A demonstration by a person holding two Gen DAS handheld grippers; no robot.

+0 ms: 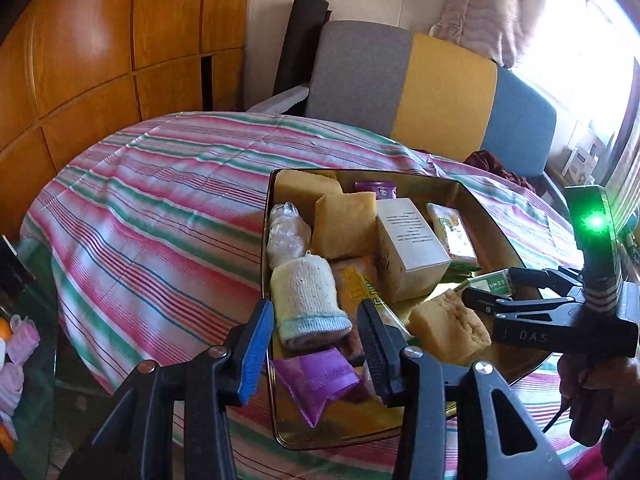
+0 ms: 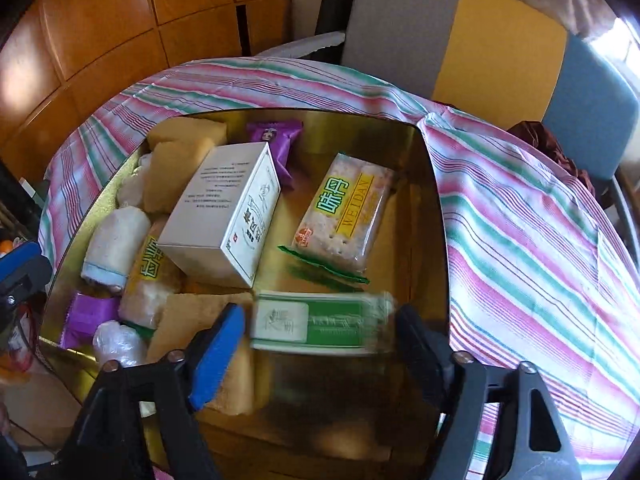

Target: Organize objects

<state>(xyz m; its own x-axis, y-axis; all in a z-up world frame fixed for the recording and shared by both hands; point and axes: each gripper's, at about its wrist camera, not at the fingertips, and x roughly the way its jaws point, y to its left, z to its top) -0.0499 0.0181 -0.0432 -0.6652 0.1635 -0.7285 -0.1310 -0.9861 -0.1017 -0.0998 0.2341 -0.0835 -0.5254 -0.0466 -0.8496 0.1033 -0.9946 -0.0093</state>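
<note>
The right gripper (image 2: 320,332), fingers spread wide, is straddling the light, stiff green-and-white box (image 2: 320,322) at the gold tray's (image 2: 434,200) six o'clock, best pinched across its short sides, while the left gripper (image 1: 316,344) is hovering open.

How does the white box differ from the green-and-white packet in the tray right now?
The white box is tall, blocky and plain white with printed text; the green packet is flat, slim and partly green. The box rests among other items mid-tray, sharp in view; the packet sits between the open fingers of the right hand-held gripper and looks blurred. Both are inside the gold tray.
</note>
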